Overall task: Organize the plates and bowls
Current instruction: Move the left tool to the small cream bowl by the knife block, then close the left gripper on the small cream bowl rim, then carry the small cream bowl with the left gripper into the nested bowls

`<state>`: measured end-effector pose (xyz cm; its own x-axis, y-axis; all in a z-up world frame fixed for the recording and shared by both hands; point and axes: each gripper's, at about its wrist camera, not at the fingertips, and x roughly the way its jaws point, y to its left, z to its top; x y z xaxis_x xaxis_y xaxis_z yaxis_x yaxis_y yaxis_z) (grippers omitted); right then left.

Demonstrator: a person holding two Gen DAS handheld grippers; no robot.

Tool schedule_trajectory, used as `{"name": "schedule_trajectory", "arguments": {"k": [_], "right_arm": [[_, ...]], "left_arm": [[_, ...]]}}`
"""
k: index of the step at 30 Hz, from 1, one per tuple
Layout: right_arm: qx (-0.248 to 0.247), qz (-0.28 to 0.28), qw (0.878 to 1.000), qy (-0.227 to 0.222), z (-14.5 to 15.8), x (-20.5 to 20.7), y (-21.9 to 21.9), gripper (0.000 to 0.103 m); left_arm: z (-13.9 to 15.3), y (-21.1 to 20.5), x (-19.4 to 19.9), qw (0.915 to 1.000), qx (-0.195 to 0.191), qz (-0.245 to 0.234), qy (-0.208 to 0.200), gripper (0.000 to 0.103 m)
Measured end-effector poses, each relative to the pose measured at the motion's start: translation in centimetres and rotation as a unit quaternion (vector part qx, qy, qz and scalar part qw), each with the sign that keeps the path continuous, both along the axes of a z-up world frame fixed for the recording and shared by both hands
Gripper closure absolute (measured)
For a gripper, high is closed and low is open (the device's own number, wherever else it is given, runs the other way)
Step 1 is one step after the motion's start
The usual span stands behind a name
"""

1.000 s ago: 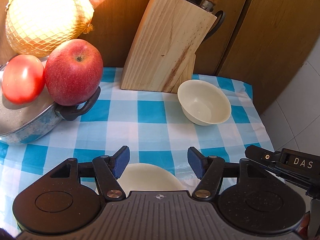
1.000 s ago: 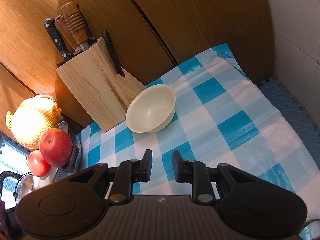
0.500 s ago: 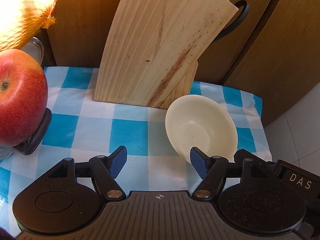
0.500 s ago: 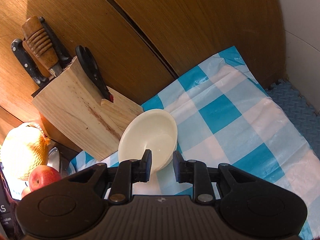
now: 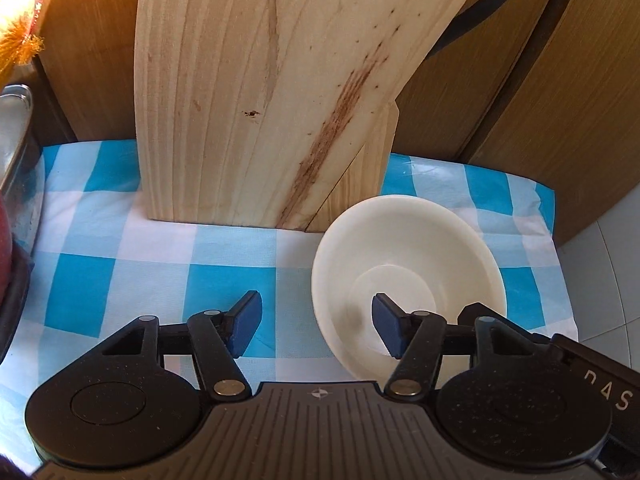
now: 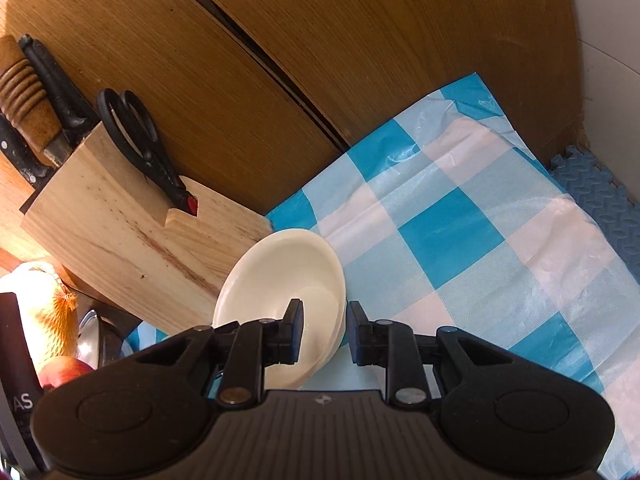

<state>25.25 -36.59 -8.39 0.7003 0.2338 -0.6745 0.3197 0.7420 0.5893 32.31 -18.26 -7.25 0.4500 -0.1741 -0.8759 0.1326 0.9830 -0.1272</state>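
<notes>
We see the left hand-held gripper (image 5: 316,326) spread wide over the checked worktop (image 5: 132,264), cream bowl (image 5: 404,276) just right of the knife block (image 5: 272,92), right hand-held gripper (image 6: 323,330) part-open, straddling its rim.

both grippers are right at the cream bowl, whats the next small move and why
Probably ease the right gripper forward a little, then close it. Its jaws are parted and straddle the near rim of the cream bowl, one finger inside, one outside. The left gripper is open too, one finger over the bowl.
</notes>
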Motion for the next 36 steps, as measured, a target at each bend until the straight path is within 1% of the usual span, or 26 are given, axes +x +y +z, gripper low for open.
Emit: {"name": "schedule_trajectory", "arguments": {"k": [1,2,3,5,6,8,9,19,24,28,36], "right_arm": [[-0.004,0.002,1.000,0.001,-0.1,0.1,0.2,0.083],[-0.002,0.005,1.000,0.002,-0.2,0.1,0.3,0.084],[-0.001,0.004,1.000,0.004,-0.2,0.1,0.2,0.087],[-0.005,0.008,1.000,0.007,-0.3,0.0,0.2,0.092],[0.000,0.009,1.000,0.008,-0.3,-0.1,0.1,0.095],[0.009,0.009,1.000,0.008,-0.4,-0.3,-0.1,0.095],[0.007,0.011,1.000,0.007,-0.3,-0.5,-0.1,0.095],[0.003,0.015,1.000,-0.007,1.6,-2.6,0.5,0.095],[-0.001,0.019,1.000,-0.020,3.3,-3.7,1.2,0.095],[-0.001,0.022,0.999,-0.026,4.1,-4.6,1.6,0.096],[-0.005,0.025,0.999,-0.036,5.6,-6.3,2.3,0.095]], "left_arm": [[-0.1,0.1,0.1,1.0000,-0.003,0.000,0.005,0.056],[-0.3,0.1,0.1,0.9999,-0.006,-0.003,0.010,0.065],[-0.3,0.3,0.2,0.9999,-0.008,-0.003,0.014,0.070],[-0.2,0.4,0.0,0.9999,-0.008,-0.003,0.013,0.071],[-0.1,0.3,-0.1,0.9999,-0.006,-0.004,0.012,0.073],[0.1,0.4,-0.4,0.9999,-0.008,-0.006,0.011,0.075],[0.3,0.5,-0.6,0.9998,-0.011,-0.008,0.011,0.078],[2.4,1.1,-3.1,0.9997,-0.014,-0.018,-0.004,0.078],[4.2,1.4,-4.2,0.9996,-0.010,-0.018,-0.022,0.078],[5.3,1.6,-5.2,0.9993,-0.012,-0.019,-0.031,0.078],[7.3,1.9,-7.3,0.9983,-0.001,-0.023,-0.053,0.078]]}}
